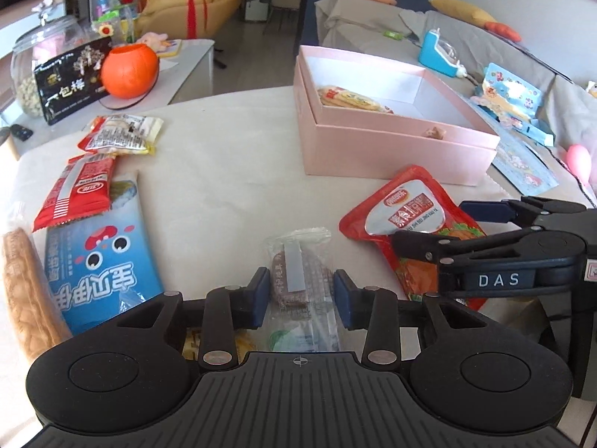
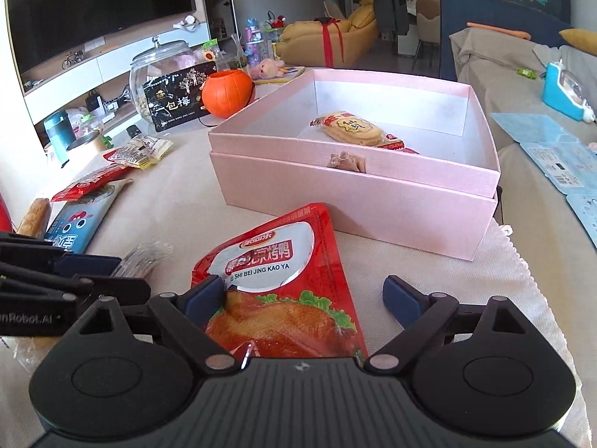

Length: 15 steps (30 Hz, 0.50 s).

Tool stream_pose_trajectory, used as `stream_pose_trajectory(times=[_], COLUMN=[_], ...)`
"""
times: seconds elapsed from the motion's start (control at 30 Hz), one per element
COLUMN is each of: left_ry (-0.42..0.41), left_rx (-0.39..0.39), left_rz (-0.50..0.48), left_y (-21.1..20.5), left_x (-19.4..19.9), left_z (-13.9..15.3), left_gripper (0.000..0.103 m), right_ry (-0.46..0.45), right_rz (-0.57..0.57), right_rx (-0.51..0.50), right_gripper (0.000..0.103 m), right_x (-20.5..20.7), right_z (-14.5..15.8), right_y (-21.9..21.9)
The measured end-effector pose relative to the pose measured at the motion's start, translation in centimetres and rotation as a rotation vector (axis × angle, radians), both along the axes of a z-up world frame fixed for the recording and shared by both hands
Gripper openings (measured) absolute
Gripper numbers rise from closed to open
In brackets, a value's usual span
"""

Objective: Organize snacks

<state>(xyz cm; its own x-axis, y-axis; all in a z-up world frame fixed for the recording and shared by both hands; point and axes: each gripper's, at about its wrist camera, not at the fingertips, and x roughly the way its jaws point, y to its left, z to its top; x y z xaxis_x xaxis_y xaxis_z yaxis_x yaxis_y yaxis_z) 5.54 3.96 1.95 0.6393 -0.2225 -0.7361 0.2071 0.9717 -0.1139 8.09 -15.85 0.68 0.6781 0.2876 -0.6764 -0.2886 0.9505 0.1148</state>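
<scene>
1. Progress: the pink box (image 2: 358,201) holds one yellow cracker packet (image 2: 352,128) against its far wall; the rest of its floor looks bare. Judged early in the task.
2. Left to pack, all outside the box: red duck pouch (image 2: 283,280) just in front of the box; clear cake packet (image 1: 298,272) to the box's front left; blue bag (image 1: 104,257), red bar (image 1: 80,190), bread stick (image 1: 26,291) and a small red-yellow packet (image 1: 119,136) well to the box's left.
3. Right gripper (image 2: 304,295): jaws spread wide, straddling the near end of the duck pouch; one pad touches its edge, no pinch.
4. Left gripper (image 1: 301,289): jaws spread, cake packet between them; contact unclear through the wrapper.
5. Room: box top is open, near wall low, the path from pouch to box free. The grippers sit close together; the table edge (image 2: 537,298) lies right of the box.
</scene>
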Motion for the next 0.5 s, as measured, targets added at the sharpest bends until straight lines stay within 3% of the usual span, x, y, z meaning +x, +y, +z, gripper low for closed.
stream_pose_trajectory(times=[0.13,0.3,0.5], left_ry=[-0.029,-0.047,-0.044], left_rx=[-0.008,-0.005,-0.031], left_rz=[0.03,0.037,0.01], left_y=[-0.1,-0.6,-1.6], left_x=[-1.1,-1.8,-3.1], left_z=[-0.1,-0.2,-0.2], left_gripper=[0.042,0.042,0.042], right_ry=[0.05,0.113,0.088], right_rz=[0.009,0.01,0.028], right_rx=[-0.043,-0.056,-0.062], right_gripper=[0.103,0.103,0.098], right_x=[0.3,2.1,1.8], right_z=[0.0,0.4,0.4], right_y=[0.9,1.9,1.5])
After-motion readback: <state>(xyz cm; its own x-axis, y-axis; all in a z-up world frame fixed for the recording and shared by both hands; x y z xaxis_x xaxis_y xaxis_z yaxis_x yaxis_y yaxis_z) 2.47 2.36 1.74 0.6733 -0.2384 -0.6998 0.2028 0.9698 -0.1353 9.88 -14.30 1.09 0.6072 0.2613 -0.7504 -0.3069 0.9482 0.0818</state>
